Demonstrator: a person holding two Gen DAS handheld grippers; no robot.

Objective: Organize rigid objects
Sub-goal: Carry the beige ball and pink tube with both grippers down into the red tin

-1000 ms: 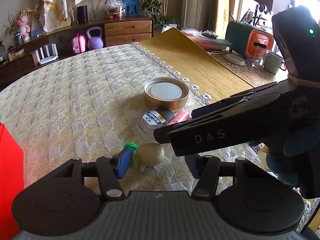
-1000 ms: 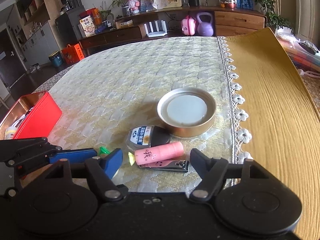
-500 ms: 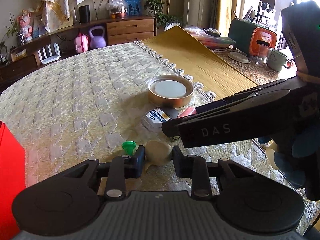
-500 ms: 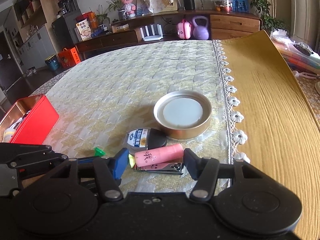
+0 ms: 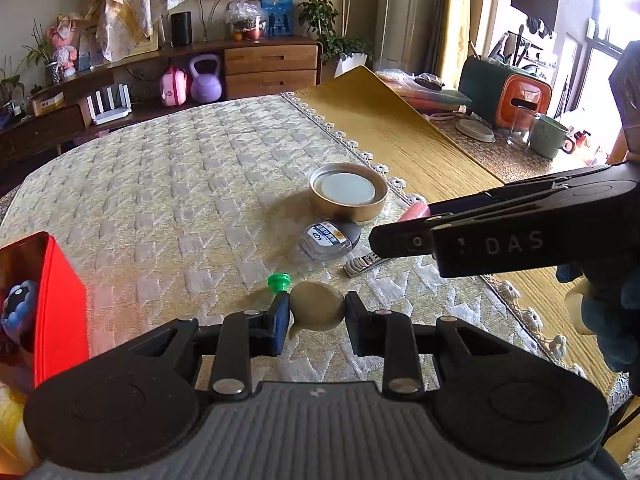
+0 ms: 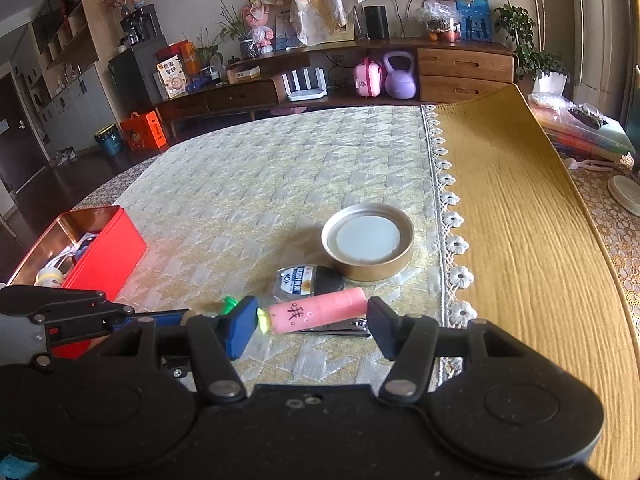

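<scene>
My left gripper (image 5: 316,312) is shut on a beige egg-shaped object (image 5: 316,311) with a green cap (image 5: 279,281), held above the cloth. My right gripper (image 6: 314,316) is shut on a pink tube (image 6: 318,311), lengthwise between its fingers, just above a nail clipper (image 6: 340,327). The right gripper's side shows in the left wrist view (image 5: 500,236). A small flat bottle (image 5: 330,235) and a round tin lid (image 5: 348,196) lie on the table. A red tin box (image 6: 94,248) holding small items stands at the left.
The table has a pale quilted cloth (image 5: 180,200) and a mustard cloth (image 6: 520,240) on the right with a lace edge. Cups, a glass and a toaster-like box (image 5: 520,100) stand far right. A sideboard (image 6: 400,68) is behind.
Both grippers closed: the left on the beige object, the right on the pink tube. Both then lifted a little, the left pulling back toward the red box.
</scene>
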